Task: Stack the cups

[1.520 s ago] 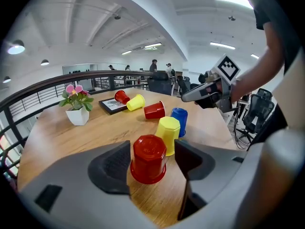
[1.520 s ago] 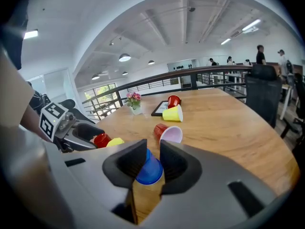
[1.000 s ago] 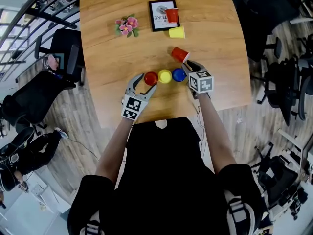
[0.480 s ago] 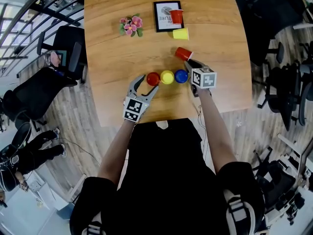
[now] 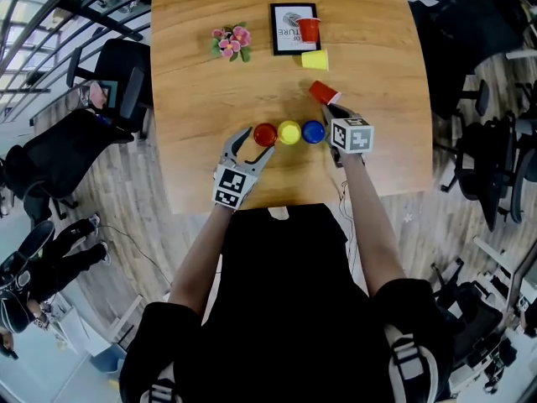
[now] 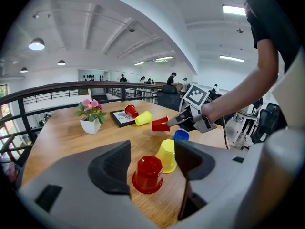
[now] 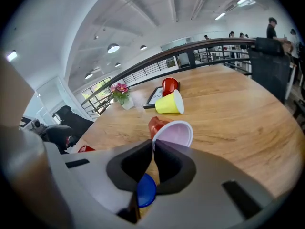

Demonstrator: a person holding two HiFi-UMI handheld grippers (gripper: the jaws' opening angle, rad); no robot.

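Three cups stand upside down in a row near the table's front: red (image 5: 265,134), yellow (image 5: 289,132) and blue (image 5: 313,131). Just behind the blue one, another red cup (image 5: 320,92) lies tilted on its side, white inside (image 7: 174,133). My right gripper (image 5: 331,107) has just been closing and is now shut on that cup's rim (image 7: 153,144). My left gripper (image 5: 255,141) stands open, its jaws either side of the upside-down red cup (image 6: 148,174) and not touching it. In the left gripper view the right gripper (image 6: 178,121) shows pinching the tilted red cup (image 6: 160,125).
A yellow cup (image 5: 315,60) lies on its side farther back, beside a dark framed picture (image 5: 288,32) with a red cup (image 5: 309,29) on it. A small flower pot (image 5: 232,42) stands to the left. The table's front edge (image 5: 277,204) runs close to my body.
The right gripper's fingers have closed on the rim of the tilted red cup. The left gripper and the three upside-down cups have stayed put; the head view has shifted slightly.
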